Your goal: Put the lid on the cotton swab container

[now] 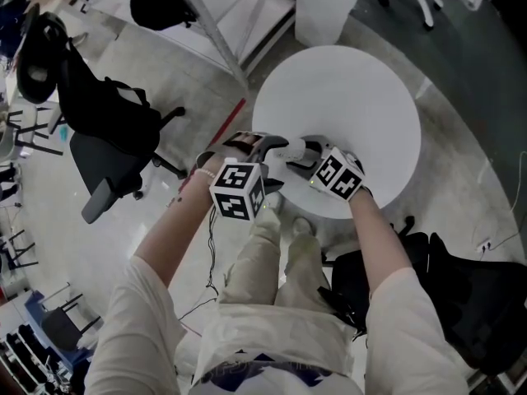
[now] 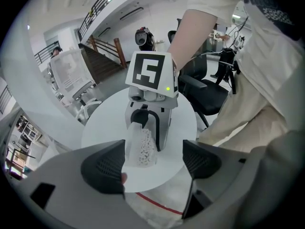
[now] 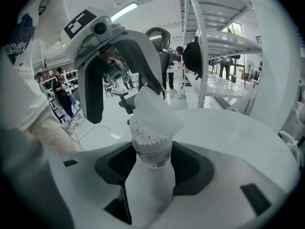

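The cotton swab container (image 3: 152,149) stands low in the centre of the right gripper view. It is a clear, round plastic tub packed with white swab tips, with a printed label round its wall. The right gripper (image 3: 152,170) is clamped on it: the dark pads press on its two sides, held partly apart by the tub's width. The lid (image 3: 158,109), a cloudy white plastic cap, leans tilted over the container's mouth, and the swab tips show below its lower-left edge.

The left gripper (image 2: 152,165) faces the container with its jaws wide apart and clamped on nothing. Its black pads have a dotted texture. In the left gripper view the container's mouth lies in the gap between them, nearer the pad at the left of the frame. A thin translucent edge runs just beside that pad; I cannot tell whether they touch. In the right gripper view one grey finger of the left gripper ends just behind the lid.

In the head view both grippers meet over the lower edge of a round, smooth white tabletop (image 1: 346,97).
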`<act>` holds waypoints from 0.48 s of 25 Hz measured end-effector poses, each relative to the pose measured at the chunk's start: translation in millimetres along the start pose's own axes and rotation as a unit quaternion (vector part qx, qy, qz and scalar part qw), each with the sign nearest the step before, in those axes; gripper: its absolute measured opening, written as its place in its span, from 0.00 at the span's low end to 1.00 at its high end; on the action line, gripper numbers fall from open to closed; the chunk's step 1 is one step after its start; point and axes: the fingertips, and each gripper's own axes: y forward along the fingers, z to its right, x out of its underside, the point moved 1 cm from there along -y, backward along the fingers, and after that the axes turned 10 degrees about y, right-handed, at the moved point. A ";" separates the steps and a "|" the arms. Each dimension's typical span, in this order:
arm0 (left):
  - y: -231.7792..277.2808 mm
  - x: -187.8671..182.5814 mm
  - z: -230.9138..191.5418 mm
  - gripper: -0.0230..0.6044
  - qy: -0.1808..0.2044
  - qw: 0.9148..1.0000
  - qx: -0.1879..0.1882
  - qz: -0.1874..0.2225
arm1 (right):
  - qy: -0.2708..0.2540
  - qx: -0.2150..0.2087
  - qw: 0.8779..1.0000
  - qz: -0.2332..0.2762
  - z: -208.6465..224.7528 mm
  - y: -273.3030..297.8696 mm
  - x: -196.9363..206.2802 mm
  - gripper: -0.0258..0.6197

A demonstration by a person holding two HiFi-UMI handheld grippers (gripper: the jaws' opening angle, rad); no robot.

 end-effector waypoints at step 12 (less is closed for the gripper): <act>-0.1 0.5 -0.9 0.44 -0.045 0.999 0.007 0.010 | -0.007 -0.008 1.000 -0.005 0.8 1.4 0.9 0.40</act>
